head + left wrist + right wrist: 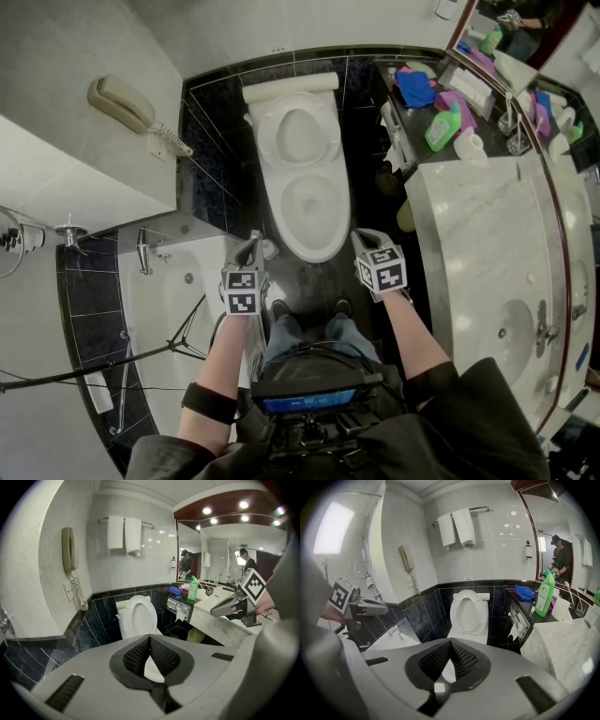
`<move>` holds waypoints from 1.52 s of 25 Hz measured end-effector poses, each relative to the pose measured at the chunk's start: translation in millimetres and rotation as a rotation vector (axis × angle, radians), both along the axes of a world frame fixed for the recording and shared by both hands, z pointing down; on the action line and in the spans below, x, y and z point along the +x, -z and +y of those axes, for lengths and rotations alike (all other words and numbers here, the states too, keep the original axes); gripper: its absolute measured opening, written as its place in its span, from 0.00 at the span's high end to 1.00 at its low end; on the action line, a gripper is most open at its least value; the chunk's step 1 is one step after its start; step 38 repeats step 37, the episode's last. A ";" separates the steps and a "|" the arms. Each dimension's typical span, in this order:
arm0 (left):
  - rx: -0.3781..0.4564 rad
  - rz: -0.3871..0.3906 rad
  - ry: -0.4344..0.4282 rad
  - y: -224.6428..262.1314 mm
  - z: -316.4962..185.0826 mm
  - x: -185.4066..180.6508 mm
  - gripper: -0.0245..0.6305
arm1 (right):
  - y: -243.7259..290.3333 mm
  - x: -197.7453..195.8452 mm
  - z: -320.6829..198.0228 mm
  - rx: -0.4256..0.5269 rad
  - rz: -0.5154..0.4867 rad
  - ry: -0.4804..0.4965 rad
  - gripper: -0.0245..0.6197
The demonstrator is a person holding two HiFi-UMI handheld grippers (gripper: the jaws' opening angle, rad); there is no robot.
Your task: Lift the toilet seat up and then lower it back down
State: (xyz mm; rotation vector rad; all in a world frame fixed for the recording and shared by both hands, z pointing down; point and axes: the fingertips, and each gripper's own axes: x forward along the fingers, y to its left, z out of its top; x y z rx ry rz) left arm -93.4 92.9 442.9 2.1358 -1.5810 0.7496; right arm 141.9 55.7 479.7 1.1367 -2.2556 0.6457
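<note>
The toilet [311, 225] stands at twelve o'clock from the person. Its seat [302, 133] appears to be raised, leaning back against the tank, so the lift looks done and the lowering is left. The left gripper [254, 238], at seven o'clock from the bowl, and the right gripper [360, 235], at five o'clock, hover apart from it, jaws pressed together on nothing.

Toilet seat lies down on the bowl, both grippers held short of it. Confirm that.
Wrong: the toilet seat stands raised upright, as the right gripper view shows. The left gripper and right gripper are held short of it.
</note>
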 end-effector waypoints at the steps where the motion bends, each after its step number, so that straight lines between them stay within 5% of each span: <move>1: -0.001 0.000 0.000 -0.1 0.2 -0.4 0.96 | -0.9 0.3 0.0 -0.001 0.002 0.000 0.95; 38: -0.002 0.005 0.004 -2.8 6.0 0.0 0.96 | -1.3 0.9 3.5 0.012 0.025 0.012 0.95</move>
